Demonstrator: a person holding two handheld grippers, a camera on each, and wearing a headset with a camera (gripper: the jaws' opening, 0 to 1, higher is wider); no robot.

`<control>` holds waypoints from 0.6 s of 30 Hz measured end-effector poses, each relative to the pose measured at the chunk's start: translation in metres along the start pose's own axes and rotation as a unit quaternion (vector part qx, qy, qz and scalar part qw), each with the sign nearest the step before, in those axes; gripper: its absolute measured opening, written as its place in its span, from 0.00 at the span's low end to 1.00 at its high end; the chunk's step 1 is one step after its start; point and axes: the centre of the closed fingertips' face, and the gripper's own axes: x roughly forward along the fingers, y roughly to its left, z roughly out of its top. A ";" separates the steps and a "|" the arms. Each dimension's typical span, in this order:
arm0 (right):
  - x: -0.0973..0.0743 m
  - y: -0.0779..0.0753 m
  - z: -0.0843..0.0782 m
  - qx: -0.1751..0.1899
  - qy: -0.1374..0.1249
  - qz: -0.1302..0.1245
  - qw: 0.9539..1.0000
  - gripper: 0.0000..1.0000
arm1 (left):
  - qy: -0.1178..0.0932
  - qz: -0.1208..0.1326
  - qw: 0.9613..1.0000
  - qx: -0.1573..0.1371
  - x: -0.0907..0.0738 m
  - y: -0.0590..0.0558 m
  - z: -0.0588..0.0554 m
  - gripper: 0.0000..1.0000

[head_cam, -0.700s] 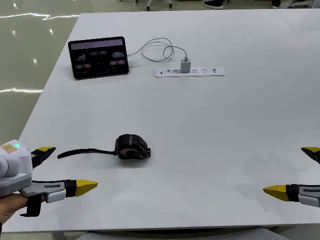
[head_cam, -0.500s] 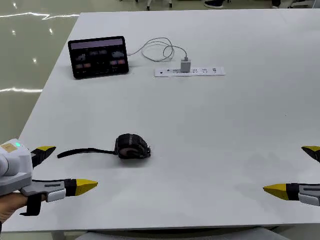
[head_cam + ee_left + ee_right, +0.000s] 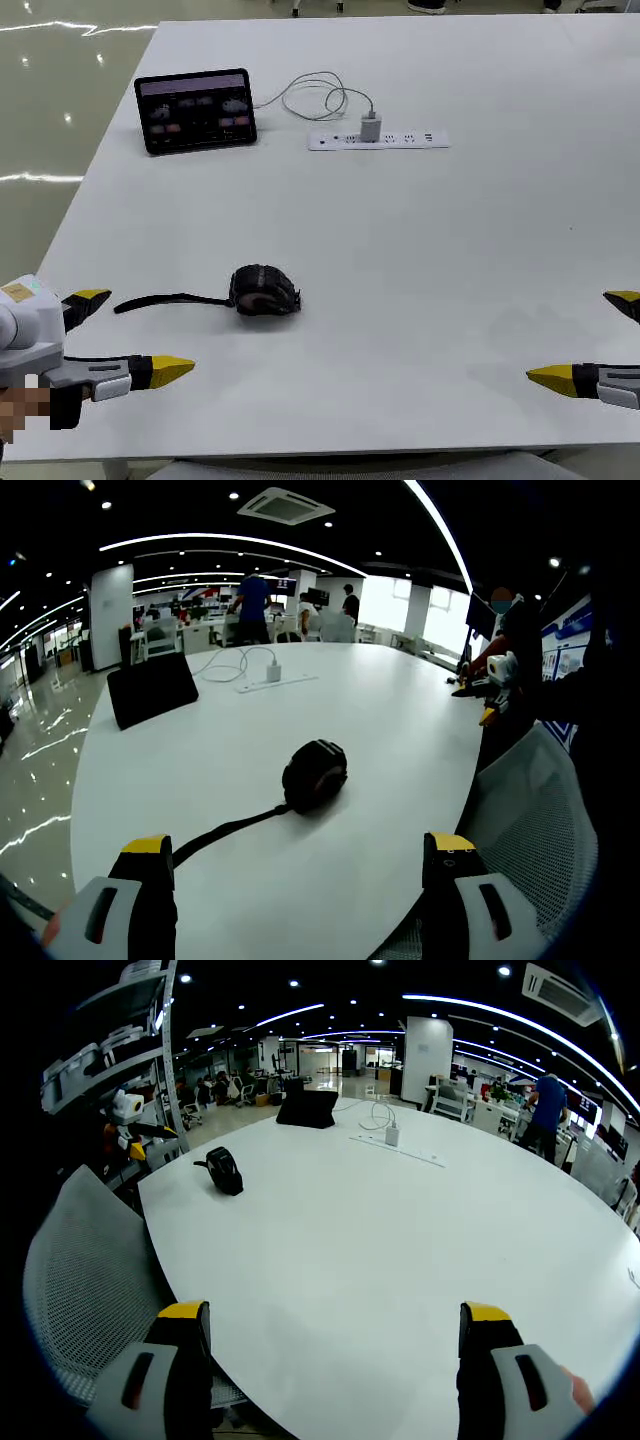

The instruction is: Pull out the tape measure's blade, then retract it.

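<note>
The tape measure (image 3: 264, 291) lies on the white worktop (image 3: 420, 230) just ahead of my left gripper (image 3: 135, 333), its limp black strap (image 3: 170, 302) trailing towards that side. My right gripper (image 3: 582, 338) hovers well apart from it at the near edge. Both grippers have their jaws spread wide, holding nothing. I judge the case compact, dense and rigid, likely to skate on this smooth top, so I'd clamp one gripper across its flat sides and pinch the blade tip with the other. I can't make out the tip from here. The blade should be thin and springy, so I'd let it back gently.
</note>
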 end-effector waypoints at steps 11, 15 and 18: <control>0.007 0.004 0.011 -0.020 -0.010 0.004 1.000 1.00 | 0.005 -0.007 0.999 0.035 0.010 0.000 0.008 1.00; 0.022 0.012 0.021 -0.031 -0.013 0.024 0.999 0.99 | 0.031 -0.033 0.997 0.059 0.025 -0.005 0.009 1.00; 0.035 0.020 0.029 -0.045 -0.010 0.040 0.998 0.96 | 0.055 -0.060 0.992 0.092 0.037 -0.011 0.010 0.97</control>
